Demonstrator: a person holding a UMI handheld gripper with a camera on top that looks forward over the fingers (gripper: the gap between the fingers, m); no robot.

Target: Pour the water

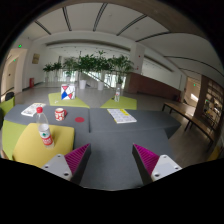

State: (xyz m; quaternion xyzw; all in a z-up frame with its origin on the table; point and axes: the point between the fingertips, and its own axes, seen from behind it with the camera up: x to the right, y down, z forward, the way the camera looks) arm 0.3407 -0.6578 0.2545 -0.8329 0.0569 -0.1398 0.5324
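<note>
A clear plastic water bottle (43, 127) with a red label stands on a yellow-green mat (42, 146) to the left, just beyond my left finger. Further back a red and white cup (59, 114) stands on the grey table (110, 140). My gripper (111, 160) is open, its pink pads (76, 160) wide apart, with only bare table between them. The bottle is left of the fingers, not between them.
A red disc (79, 119) lies past the cup. A patterned card (121, 116) lies in the middle of the table, a red, white and blue bag (67, 92) at the far end. Yellow-green mats (118, 102) and potted plants (95, 68) stand behind. A chair (178, 117) is at the right.
</note>
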